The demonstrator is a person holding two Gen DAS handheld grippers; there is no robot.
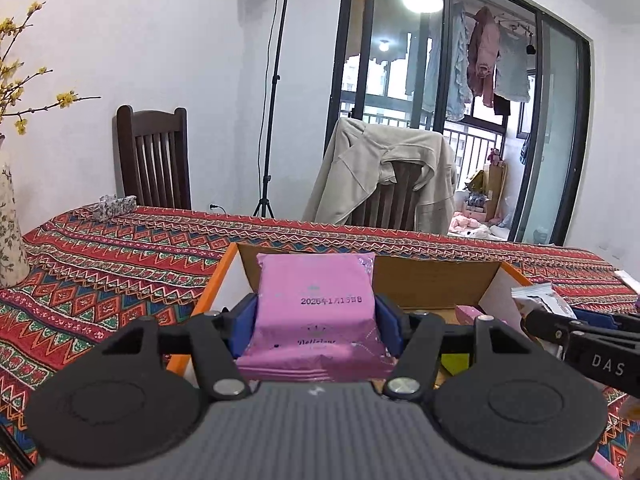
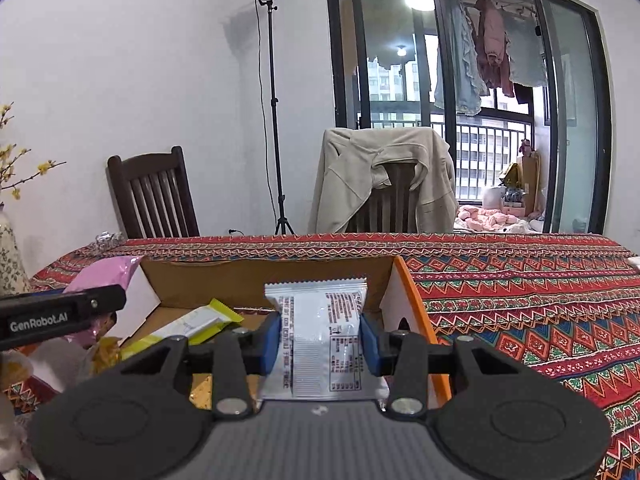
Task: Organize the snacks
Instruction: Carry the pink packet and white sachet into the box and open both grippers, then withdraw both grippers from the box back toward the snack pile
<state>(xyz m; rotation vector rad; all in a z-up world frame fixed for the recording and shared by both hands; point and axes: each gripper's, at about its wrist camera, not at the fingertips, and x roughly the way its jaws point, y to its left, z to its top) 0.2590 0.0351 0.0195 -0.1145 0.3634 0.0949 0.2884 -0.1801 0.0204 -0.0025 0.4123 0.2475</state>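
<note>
My left gripper [image 1: 316, 320] is shut on a pink snack packet [image 1: 316, 304], which hangs over the open cardboard box [image 1: 440, 280] with orange edges. My right gripper [image 2: 320, 338] is shut on a white snack packet [image 2: 320, 332] printed with red and black text, held over the same cardboard box [image 2: 408, 300] near its right wall. A yellow-green packet [image 2: 192, 326] lies on the box floor. The left gripper's black arm [image 2: 60, 314] and the pink packet [image 2: 106, 274] show at the left of the right wrist view; the white packet [image 1: 536, 298] shows at the right of the left wrist view.
The table wears a red patterned cloth [image 2: 520, 288]. Two dark wooden chairs [image 1: 154, 160] stand behind it, one draped with a beige jacket [image 1: 380, 168]. A floral vase [image 1: 10, 224] with yellow blossoms is at the left edge. A lamp tripod [image 2: 276, 120] stands by the wall.
</note>
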